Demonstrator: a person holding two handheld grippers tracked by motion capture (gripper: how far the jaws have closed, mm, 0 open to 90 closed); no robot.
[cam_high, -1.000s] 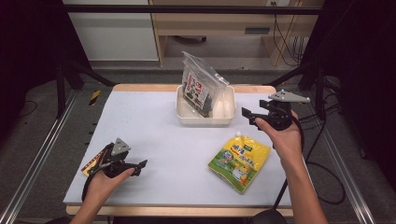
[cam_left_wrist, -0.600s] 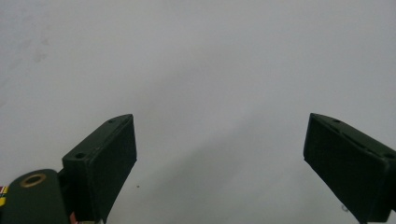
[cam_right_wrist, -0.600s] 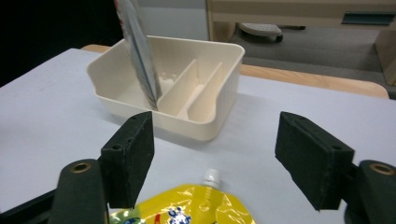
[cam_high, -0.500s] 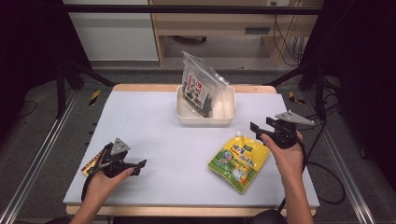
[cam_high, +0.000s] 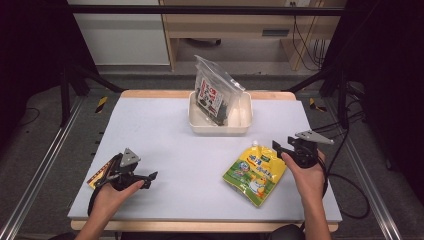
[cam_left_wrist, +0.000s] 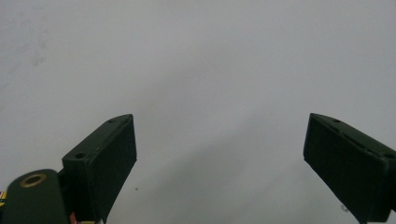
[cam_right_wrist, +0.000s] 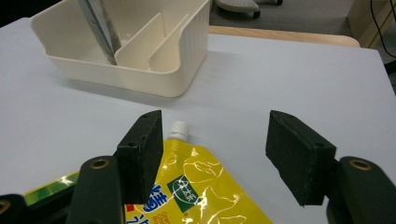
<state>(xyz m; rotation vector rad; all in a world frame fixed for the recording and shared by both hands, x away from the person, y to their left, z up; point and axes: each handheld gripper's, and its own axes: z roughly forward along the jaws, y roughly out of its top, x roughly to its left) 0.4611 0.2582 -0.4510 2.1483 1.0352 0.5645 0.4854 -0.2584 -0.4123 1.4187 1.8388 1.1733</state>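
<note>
The cream bin (cam_high: 220, 127) holds one clear snack bag (cam_high: 215, 92) (upright, leaning).

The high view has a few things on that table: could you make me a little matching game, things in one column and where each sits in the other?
Things:
1. yellow spouted pouch
2. cream bin
3. clear bag with dark contents
4. left gripper

Places:
A. standing tilted inside the bin
B. near the table's front left, jaws open over bare surface
C. lying flat just in front of the open right gripper
D. toward the table's far edge, near the middle

Pairs: 1-C, 2-D, 3-A, 4-B
</note>
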